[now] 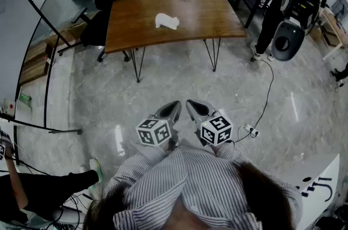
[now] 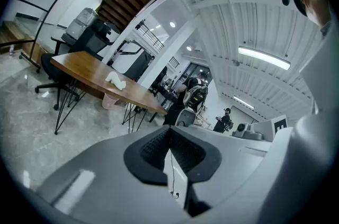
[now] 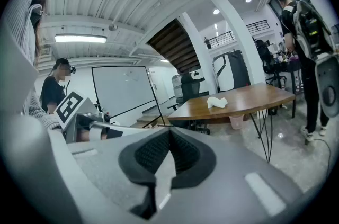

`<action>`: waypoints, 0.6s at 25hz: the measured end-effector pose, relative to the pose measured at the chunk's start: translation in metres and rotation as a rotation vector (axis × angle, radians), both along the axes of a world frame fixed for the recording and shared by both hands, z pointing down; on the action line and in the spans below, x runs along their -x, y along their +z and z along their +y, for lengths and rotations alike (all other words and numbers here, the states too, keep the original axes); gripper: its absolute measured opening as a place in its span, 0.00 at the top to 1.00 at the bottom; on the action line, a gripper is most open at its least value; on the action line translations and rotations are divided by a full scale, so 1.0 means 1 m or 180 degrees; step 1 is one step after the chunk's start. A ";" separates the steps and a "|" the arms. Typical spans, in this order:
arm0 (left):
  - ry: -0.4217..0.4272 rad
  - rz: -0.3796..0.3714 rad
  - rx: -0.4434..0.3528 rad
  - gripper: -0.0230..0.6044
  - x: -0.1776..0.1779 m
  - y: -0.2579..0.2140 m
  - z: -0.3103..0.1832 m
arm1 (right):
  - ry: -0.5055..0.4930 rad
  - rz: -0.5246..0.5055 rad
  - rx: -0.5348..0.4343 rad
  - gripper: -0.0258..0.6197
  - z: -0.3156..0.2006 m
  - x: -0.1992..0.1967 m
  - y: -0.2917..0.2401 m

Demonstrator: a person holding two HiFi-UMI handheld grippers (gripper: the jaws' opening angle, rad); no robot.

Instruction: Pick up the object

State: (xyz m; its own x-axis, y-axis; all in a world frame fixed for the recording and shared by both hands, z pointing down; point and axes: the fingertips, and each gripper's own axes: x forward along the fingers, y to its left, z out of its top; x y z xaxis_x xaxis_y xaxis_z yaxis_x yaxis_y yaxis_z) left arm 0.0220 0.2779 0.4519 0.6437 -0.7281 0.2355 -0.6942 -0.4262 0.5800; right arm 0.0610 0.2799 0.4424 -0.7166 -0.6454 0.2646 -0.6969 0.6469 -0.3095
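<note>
Ahead, white object [image 1: 167,21] on wooden table [image 1: 209,11]; left hand-held gripper [image 1: 173,108], right hand-held gripper [image 1: 194,107] clenched empty.

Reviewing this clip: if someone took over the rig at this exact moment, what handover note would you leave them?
Left gripper: shut, empty.
Right gripper: shut, empty, side by side with the left.
White object: lies on the wooden table, well ahead of both grippers; nothing touches it.
Done: nothing yet; the pick has not begun.
Left: walk up to the table, open one gripper, close it on the white object, lift it.
</note>
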 end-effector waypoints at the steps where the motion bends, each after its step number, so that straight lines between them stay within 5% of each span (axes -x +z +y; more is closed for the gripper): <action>1: 0.0000 0.0001 -0.0001 0.97 -0.001 0.001 -0.001 | -0.0006 0.0006 0.0000 0.96 0.000 -0.001 0.000; 15: -0.0049 0.0048 0.0024 0.97 -0.009 0.001 -0.019 | -0.0086 0.0027 0.0032 0.96 -0.015 -0.008 0.002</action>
State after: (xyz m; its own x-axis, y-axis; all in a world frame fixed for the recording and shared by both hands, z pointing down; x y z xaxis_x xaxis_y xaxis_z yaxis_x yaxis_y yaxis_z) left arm 0.0307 0.2590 0.4533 0.6360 -0.7362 0.2314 -0.6918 -0.4111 0.5936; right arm 0.0692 0.2645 0.4446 -0.7313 -0.6232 0.2772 -0.6820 0.6623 -0.3102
